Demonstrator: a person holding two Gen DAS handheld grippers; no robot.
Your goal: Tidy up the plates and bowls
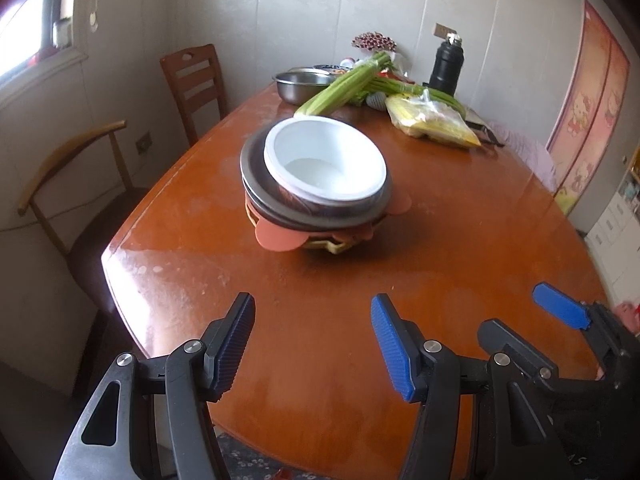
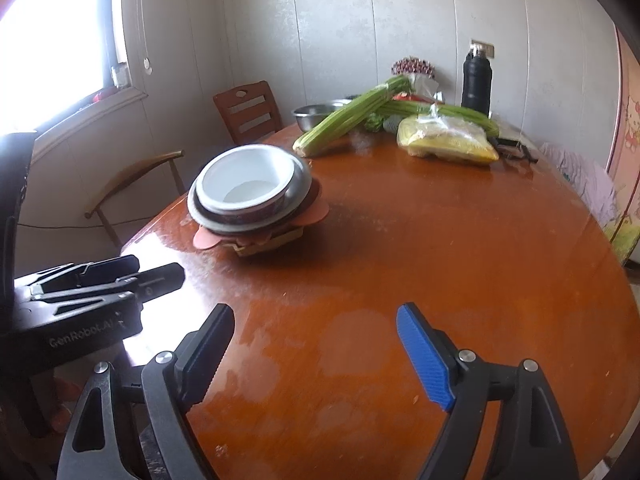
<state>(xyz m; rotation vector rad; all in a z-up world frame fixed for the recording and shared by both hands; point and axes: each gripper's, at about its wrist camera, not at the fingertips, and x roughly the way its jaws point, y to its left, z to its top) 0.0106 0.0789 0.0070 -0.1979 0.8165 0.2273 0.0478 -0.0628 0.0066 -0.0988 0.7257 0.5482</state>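
A white bowl [image 1: 326,162] sits on top of a stack: grey plates [image 1: 250,164], a salmon-pink flower-shaped plate [image 1: 276,238] and a yellow dish [image 1: 328,245] at the bottom, on the brown wooden table [image 1: 400,272]. The same stack shows in the right wrist view, white bowl [image 2: 248,184] uppermost. My left gripper [image 1: 312,344] is open and empty, above the table's near edge, short of the stack. My right gripper [image 2: 316,354] is open and empty, beside the left one; it also shows in the left wrist view [image 1: 532,320].
At the far end lie celery [image 1: 348,84], a steel bowl [image 1: 300,86], a yellow bag [image 1: 432,120] and a black flask [image 1: 446,66]. Two chairs [image 1: 196,84] stand at the table's left side. The left gripper's body [image 2: 80,300] is at the left in the right wrist view.
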